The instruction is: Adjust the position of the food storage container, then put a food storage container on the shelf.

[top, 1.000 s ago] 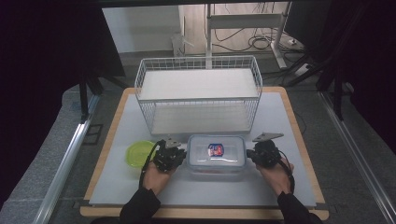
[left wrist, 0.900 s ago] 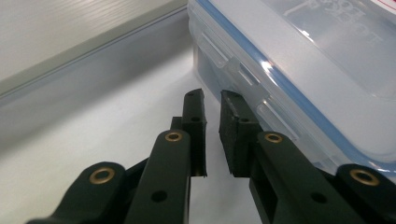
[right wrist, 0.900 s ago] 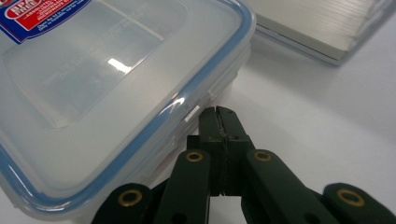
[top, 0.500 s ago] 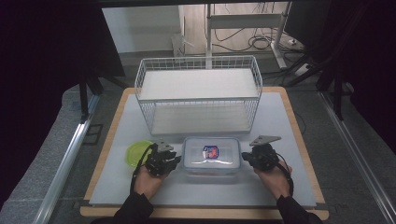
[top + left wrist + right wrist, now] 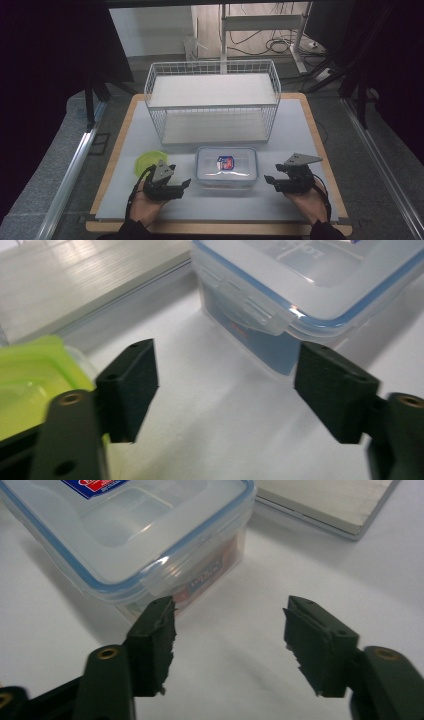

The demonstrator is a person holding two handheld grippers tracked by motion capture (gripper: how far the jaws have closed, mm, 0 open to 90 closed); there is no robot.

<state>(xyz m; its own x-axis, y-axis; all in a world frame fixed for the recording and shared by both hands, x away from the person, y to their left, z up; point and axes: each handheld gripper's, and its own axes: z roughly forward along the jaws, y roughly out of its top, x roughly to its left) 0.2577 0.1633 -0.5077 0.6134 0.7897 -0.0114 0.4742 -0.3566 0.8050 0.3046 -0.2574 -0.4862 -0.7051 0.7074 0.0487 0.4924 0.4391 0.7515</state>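
Note:
A clear plastic box with a blue-sealed lid (image 5: 226, 166) and a red-and-blue sticker lies on the white table top, in front of the wire basket. Its side clip (image 5: 250, 310) faces my left gripper (image 5: 184, 185), which stands open just left of the box with nothing between its fingers; the gap (image 5: 225, 390) frames bare table. My right gripper (image 5: 269, 181) is open a little to the right of the box, apart from it. In the right gripper view the box's corner and clip (image 5: 165, 575) lie just beyond the left fingertip (image 5: 155, 640) of the gripper (image 5: 230, 640).
A white wire basket (image 5: 212, 102) with a shelf stands at the back middle of the table. A green lidded container (image 5: 147, 162) sits beside my left hand (image 5: 30, 375). The wooden table rim (image 5: 320, 145) runs along the right side.
Both grippers have drawn back from the box's two ends and toward the front edge. The box has stayed on the table where it was let go.

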